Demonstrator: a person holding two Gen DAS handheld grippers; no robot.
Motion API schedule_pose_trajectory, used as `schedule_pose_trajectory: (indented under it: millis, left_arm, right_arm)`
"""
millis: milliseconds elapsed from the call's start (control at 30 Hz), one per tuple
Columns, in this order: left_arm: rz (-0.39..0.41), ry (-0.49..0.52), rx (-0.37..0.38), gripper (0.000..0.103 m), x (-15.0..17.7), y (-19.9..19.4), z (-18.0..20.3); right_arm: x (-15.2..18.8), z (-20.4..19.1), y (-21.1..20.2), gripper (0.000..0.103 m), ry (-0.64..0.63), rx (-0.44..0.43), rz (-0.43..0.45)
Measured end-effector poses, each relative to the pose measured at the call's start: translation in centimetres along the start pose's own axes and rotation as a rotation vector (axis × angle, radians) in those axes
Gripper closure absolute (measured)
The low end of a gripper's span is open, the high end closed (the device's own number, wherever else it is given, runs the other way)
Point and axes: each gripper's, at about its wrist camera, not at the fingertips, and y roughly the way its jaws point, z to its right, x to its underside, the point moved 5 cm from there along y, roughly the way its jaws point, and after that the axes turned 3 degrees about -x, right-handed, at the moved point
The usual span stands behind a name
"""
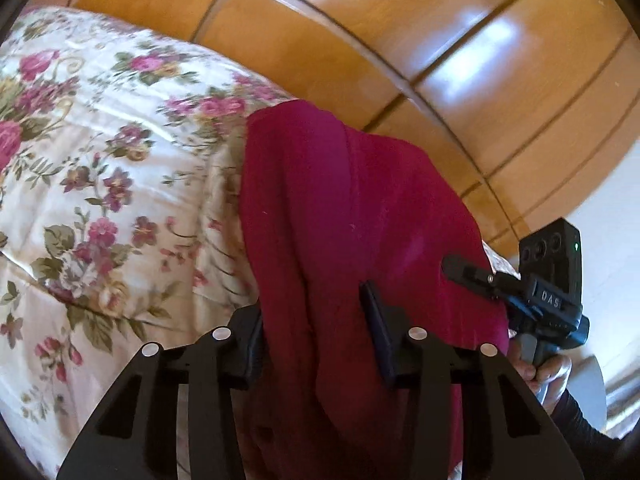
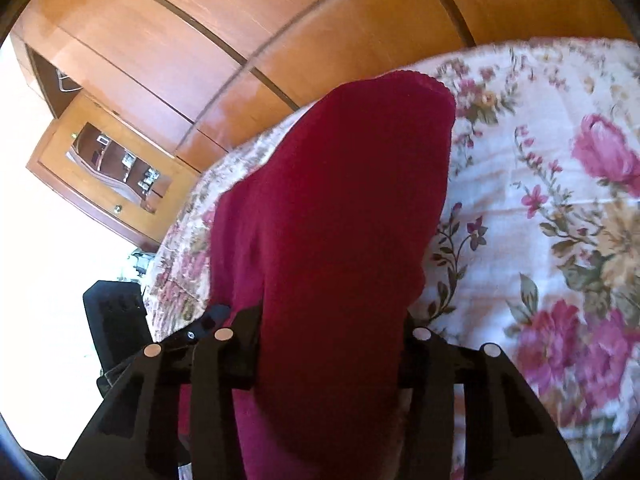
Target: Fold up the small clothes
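Note:
A dark red garment (image 1: 340, 208) hangs lifted above the floral bedspread (image 1: 100, 168), held up at two places. In the left wrist view my left gripper (image 1: 316, 328) is shut on a bunched fold of it, and cloth fills the gap between the pads. At the right edge of the cloth, a black finger (image 1: 472, 274) of my right gripper presses into it. In the right wrist view the red garment (image 2: 340, 200) runs up from my right gripper (image 2: 332, 332), which is shut on a thick fold. The garment's lower part is hidden behind the fingers.
Wooden wardrobe doors (image 1: 440, 40) stand close behind the bed. A small wooden cabinet with a glass front (image 2: 108, 168) sits at the left of the right wrist view. A hand (image 1: 548, 372) grips the right gripper's handle. The floral bedspread (image 2: 540, 220) spreads out to the right.

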Motion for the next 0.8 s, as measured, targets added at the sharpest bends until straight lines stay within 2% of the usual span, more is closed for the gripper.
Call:
schedule_pose_trajectory:
  millis: [167, 367, 533, 633, 700, 800]
  left_arm:
    - [-0.031, 0.013, 0.064, 0.06, 1.4, 0.1, 3.5]
    - [-0.094, 0.142, 0.143, 0.06, 3.0, 3.4, 12.1]
    - [-0.151, 0.289, 0.175, 0.06, 3.5, 7.7, 20.9]
    - [-0.202, 0.378, 0.173, 0.06, 4.8, 10.8, 25.7]
    - [-0.236, 0.442, 0.14, 0.06, 6.4, 13.2, 28.1]
    - [-0.317, 0.499, 0.049, 0.059, 8.7, 16.7, 28.7]
  right_arm:
    - [1.5, -0.5, -4.9, 0.061, -0.016, 0.025, 0.07]
    - [3.4, 2.4, -13.7, 0.061, 0.02, 0.115, 0.202]
    - [5.0, 7.3, -21.0, 0.06, 0.124, 0.233, 0.328]
    - [6.3, 10.3, -24.3, 0.06, 0.182, 0.314, 0.378]
    - [7.2, 11.8, -25.9, 0.059, 0.186, 0.382, 0.388]
    - [8.8, 15.1, -26.2, 0.054, 0.232, 0.484, 0.326]
